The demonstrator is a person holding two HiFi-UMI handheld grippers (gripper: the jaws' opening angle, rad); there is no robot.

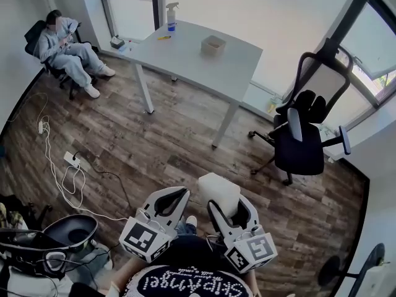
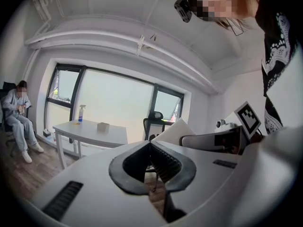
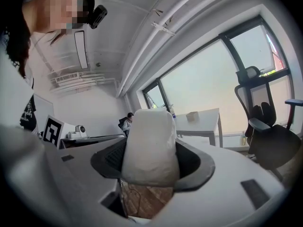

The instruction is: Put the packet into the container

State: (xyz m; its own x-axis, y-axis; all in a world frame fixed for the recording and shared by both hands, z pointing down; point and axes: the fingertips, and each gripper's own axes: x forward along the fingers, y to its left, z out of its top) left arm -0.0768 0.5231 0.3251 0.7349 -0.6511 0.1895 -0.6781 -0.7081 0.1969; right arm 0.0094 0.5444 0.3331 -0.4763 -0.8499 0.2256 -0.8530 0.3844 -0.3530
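My right gripper [image 1: 228,204] is shut on a white packet [image 1: 218,189], held close to my body above the wood floor. The packet [image 3: 151,145] fills the gap between its jaws and sticks out past their tips. Beside it, my left gripper [image 1: 178,198] is shut with nothing in it; its jaws meet at the tip [image 2: 150,144]. The packet's corner [image 2: 176,129] shows to the right in the left gripper view. A small beige open container [image 1: 213,45] stands on the white table [image 1: 185,57] far ahead, also seen as the container [image 2: 102,126] and the container [image 3: 191,116].
A black office chair [image 1: 306,135] stands to the right of the table. A person [image 1: 65,48] sits at the far left. A spray bottle [image 1: 171,16] stands on the table's back edge. Cables and a power strip [image 1: 71,159] lie on the floor at left, near dark equipment [image 1: 71,231].
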